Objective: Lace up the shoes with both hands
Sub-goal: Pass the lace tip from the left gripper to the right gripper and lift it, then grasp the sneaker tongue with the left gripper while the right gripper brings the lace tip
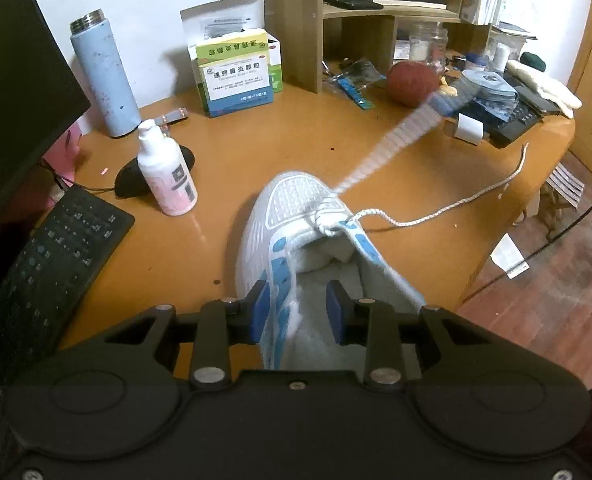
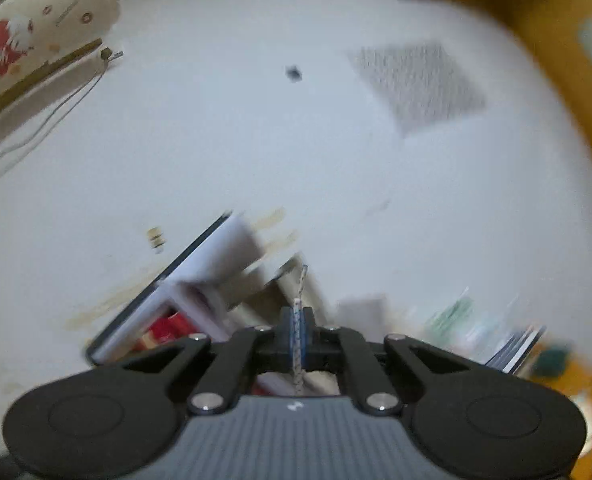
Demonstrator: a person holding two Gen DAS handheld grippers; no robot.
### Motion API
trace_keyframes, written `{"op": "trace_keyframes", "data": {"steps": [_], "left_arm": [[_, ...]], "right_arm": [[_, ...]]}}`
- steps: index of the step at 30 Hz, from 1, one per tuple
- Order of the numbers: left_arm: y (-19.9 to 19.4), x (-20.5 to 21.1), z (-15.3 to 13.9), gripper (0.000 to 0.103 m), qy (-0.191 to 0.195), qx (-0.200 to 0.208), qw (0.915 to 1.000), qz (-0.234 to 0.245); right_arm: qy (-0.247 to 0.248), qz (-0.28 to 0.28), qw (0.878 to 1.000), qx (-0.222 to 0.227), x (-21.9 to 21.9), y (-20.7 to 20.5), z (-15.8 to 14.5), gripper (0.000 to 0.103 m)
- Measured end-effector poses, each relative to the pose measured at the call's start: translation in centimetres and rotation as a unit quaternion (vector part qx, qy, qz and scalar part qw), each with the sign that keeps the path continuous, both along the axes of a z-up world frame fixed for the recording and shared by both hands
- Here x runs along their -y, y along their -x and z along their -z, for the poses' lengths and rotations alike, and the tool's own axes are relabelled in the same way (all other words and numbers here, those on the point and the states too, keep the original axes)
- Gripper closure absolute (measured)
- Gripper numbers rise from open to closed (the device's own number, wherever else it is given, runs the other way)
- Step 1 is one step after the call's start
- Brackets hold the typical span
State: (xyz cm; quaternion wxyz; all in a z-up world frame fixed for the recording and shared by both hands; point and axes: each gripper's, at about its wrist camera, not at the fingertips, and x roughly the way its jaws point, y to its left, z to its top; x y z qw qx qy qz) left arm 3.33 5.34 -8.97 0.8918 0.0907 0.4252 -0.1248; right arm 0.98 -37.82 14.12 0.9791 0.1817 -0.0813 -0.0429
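left wrist view: the shoe (image 1: 296,240) lies on the desk (image 1: 255,140), its heel cut off behind the left gripper (image 1: 296,312), whose parted pads straddle the collar wall. right wrist view: blurred; right gripper (image 2: 297,334) clamped on the lace (image 2: 298,320).

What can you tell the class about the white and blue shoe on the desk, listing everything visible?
The shoe is a white mesh trainer with blue side patches and a pale padded lining. It rests on the orange wooden desk, toe pointing away. Its white lace is threaded near the toe only; one end runs taut upward, the other lies slack across the desk. The left claw straddles its collar wall, pads apart.
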Motion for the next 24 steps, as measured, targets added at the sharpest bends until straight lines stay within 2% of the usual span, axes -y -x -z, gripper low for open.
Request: {"op": "trace_keyframes", "data": {"steps": [4,5,6,8,9,10,11,15,17,20,24], "left_arm": [[-0.1,-0.2,0.0,0.073,-0.001,0.002,1.0,0.001],[-0.1,-0.2,0.0,0.073,-0.001,0.002,1.0,0.002],[-0.1,-0.2,0.0,0.073,-0.001,0.0,1.0,0.002],[-0.1,-0.2,0.1,0.073,-0.003,-0.002,1.0,0.003],[-0.1,-0.2,0.2,0.073,-0.003,-0.003,1.0,0.005],[-0.1,-0.2,0.3,0.073,-0.002,-0.003,1.0,0.006],[-0.1,-0.1,0.3,0.077,-0.002,-0.004,1.0,0.008],[-0.1,-0.4,0.4,0.089,-0.004,-0.004,1.0,0.002],[-0.2,-0.8,0.3,0.09,-0.001,-0.006,1.0,-0.001],[-0.3,-0.9,0.4,0.092,0.002,-0.006,1.0,-0.002],[-0.4,-1.2,0.5,0.096,0.008,-0.003,0.9998,-0.016]], "right_arm": [[0.047,-0.089,0.993,-0.056,-4.2,-2.9,1.6,0.1],[0.061,-0.142,0.984,-0.092,-7.2,-4.3,3.6,0.1],[0.077,-0.201,0.968,-0.132,-10.6,-5.8,5.8,0.1],[0.084,-0.265,0.944,-0.175,-14.5,-7.0,8.9,0.1],[0.102,-0.316,0.919,-0.214,-18.3,-7.6,12.0,0.1],[0.109,-0.333,0.909,-0.226,-19.5,-7.6,12.9,0.1],[0.131,-0.356,0.893,-0.241,-21.4,-7.4,14.4,0.1],[0.227,-0.455,0.811,-0.289,-29.5,-6.0,20.5,0.1],[0.268,-0.474,0.784,-0.299,-31.3,-5.5,22.0,0.1],[0.296,-0.491,0.755,-0.318,-33.0,-5.3,23.7,0.1],[0.331,-0.491,0.735,-0.332,-33.8,-5.0,24.7,0.1]]}}
